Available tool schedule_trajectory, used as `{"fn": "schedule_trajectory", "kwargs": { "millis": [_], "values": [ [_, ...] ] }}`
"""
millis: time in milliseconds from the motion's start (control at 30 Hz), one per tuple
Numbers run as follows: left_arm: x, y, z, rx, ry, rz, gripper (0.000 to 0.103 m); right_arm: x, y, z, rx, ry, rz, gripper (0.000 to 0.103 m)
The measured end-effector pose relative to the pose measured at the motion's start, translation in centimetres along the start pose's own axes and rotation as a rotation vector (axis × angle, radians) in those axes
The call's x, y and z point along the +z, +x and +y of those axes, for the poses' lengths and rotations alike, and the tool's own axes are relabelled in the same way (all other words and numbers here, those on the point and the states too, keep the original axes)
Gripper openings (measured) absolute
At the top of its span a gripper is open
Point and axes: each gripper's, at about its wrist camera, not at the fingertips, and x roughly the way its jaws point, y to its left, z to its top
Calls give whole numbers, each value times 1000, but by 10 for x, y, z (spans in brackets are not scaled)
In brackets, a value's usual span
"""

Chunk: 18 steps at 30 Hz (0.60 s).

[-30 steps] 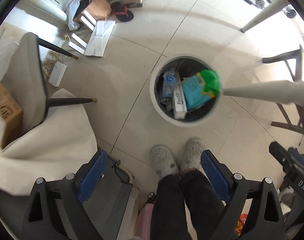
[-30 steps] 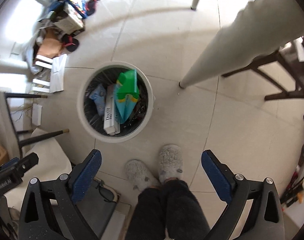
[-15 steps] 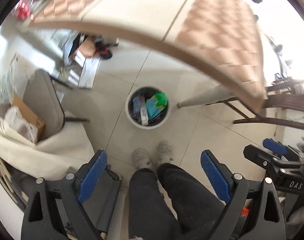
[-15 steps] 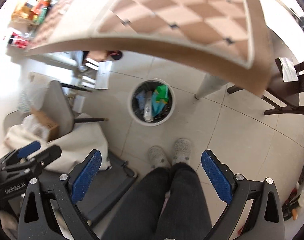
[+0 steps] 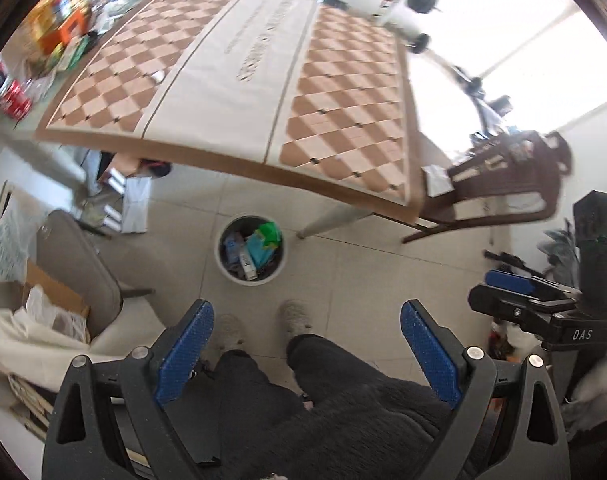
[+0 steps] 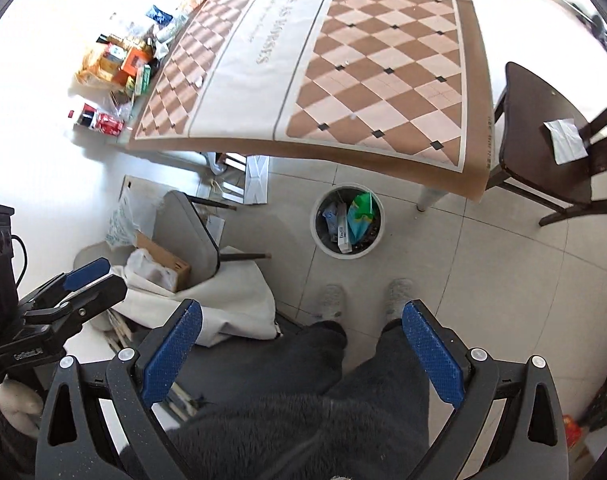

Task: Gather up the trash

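Note:
A white round trash bin (image 5: 250,279) stands on the tiled floor by the table leg and holds a green bag, a teal packet and a white box. It also shows in the right wrist view (image 6: 331,249). My left gripper (image 5: 307,320) is open and empty, high above the floor. My right gripper (image 6: 301,320) is open and empty too. A small white scrap (image 5: 158,76) lies on the checkered table (image 5: 343,120); it also shows in the right wrist view (image 6: 198,81).
Boxes, packets and a red can (image 6: 103,122) crowd the table's far left end. A dark wooden chair (image 6: 543,152) with a paper on it stands right. A grey chair (image 6: 191,232), cardboard box and white cloth sit left. The person's legs and slippers are below.
Both grippers have risen from just above the bin to above table height. The table top has come into view and the bin looks much smaller.

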Motion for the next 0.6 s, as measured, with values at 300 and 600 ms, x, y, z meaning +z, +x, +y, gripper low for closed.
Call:
{"fn": "schedule_trajectory", "kwargs": {
  "millis": [300, 600],
  "values": [
    [-5, -44, 10, -78, 140, 20, 96, -47, -16, 63, 17, 114, -78, 103],
    [-15, -60, 18, -97, 190, 31, 96, -71, -25, 89, 12, 148, -108, 103]
  ]
}}
